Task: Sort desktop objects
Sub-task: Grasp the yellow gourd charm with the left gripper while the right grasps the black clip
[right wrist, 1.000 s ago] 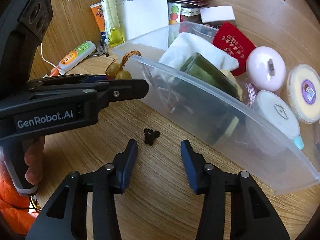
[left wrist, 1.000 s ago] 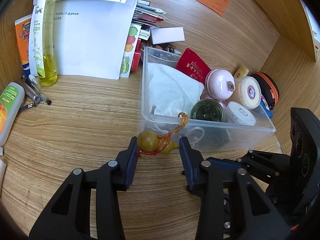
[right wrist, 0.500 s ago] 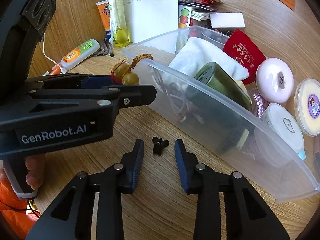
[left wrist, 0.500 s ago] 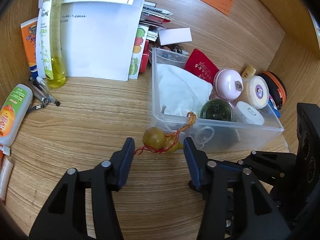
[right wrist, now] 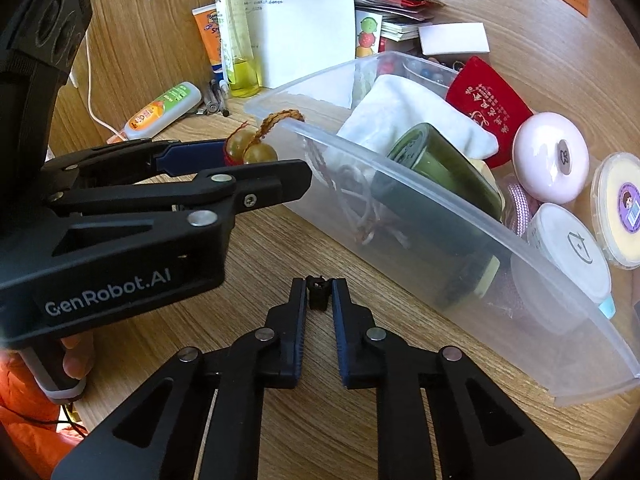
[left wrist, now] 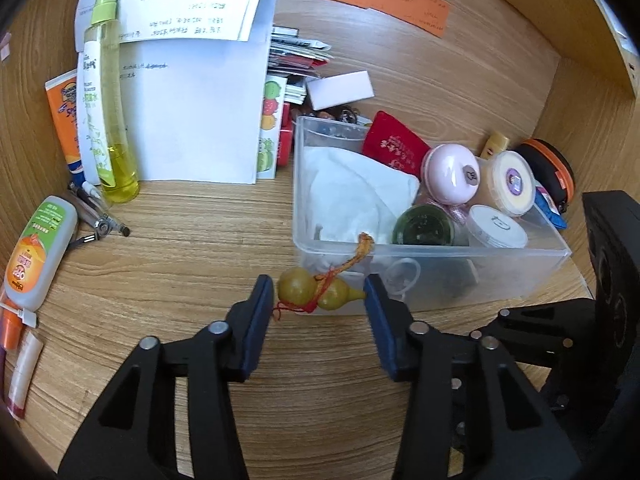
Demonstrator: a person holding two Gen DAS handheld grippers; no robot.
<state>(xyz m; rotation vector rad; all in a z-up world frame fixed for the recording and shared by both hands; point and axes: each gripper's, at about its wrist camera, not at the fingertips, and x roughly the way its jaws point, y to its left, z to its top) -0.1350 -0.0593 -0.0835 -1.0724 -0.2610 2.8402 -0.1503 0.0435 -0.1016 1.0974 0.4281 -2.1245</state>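
A yellow gourd charm [left wrist: 316, 292] with a red and orange cord hangs between the fingers of my left gripper [left wrist: 318, 286], just in front of the clear plastic box [left wrist: 440, 250]. The jaws are closing, and both pads touch the gourd's ends. Its cord lies over the box rim. In the right wrist view the gourd charm [right wrist: 248, 150] sits in the left gripper [right wrist: 268, 164], above the desk. My right gripper [right wrist: 319, 284] is shut on a small black plastic piece [right wrist: 318, 294] on the wooden desk, beside the box [right wrist: 540, 320].
The box holds a white cloth [left wrist: 352, 196], a green jar [left wrist: 424, 228], a red pouch [left wrist: 396, 148] and round lidded tubs. Papers [left wrist: 192, 112], a yellow spray bottle [left wrist: 106, 120], tubes and pens [left wrist: 96, 216] lie at the left. A black-orange case [left wrist: 548, 172] sits behind the box. A person's hand [right wrist: 76, 360] grips the left handle.
The right jaws have closed from wide apart onto the small black piece. The left jaws widened briefly off the gourd, then closed back against it.
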